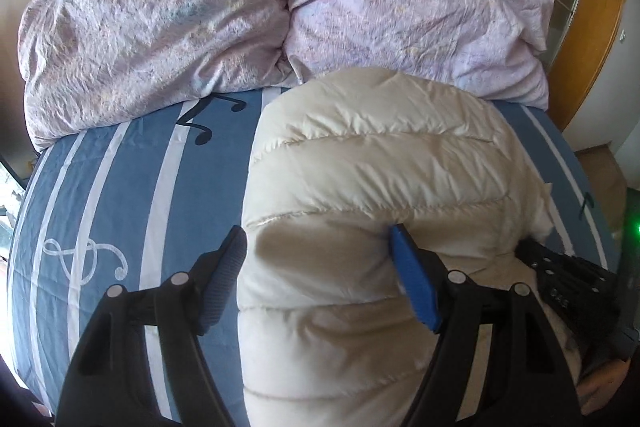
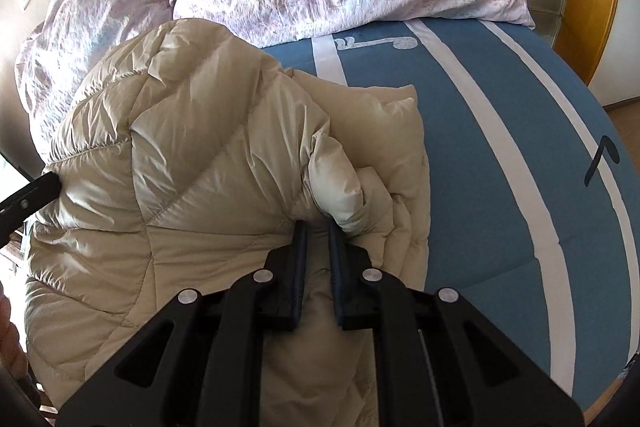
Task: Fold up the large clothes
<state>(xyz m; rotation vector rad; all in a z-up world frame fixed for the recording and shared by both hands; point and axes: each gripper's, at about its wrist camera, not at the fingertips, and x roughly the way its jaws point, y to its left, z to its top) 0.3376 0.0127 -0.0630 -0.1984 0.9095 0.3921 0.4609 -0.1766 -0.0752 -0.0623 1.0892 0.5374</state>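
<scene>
I had the cream puffer jacket (image 1: 380,187) lying on the blue striped bedsheet (image 1: 132,187), its far end up against the lilac duvet (image 1: 160,19) heaped at the head of the bed. My right gripper (image 2: 318,227) was pinched nearly closed on a bunched fold of the jacket near a cuff-like roll; my left gripper (image 1: 320,247) stood wide apart, straddling the jacket's near left edge with one pad off on the sheet and the other pressing into the padding, clamping nothing. I judged the jacket light, soft and springy, with a slick shiny shell that would slide out of a shallow pinch, so a seam or doubled hem looked the safer place to bite than a puffed panel. Its long axis ran away from me toward the duvet; I could not tell for sure which end was collar and which hem
</scene>
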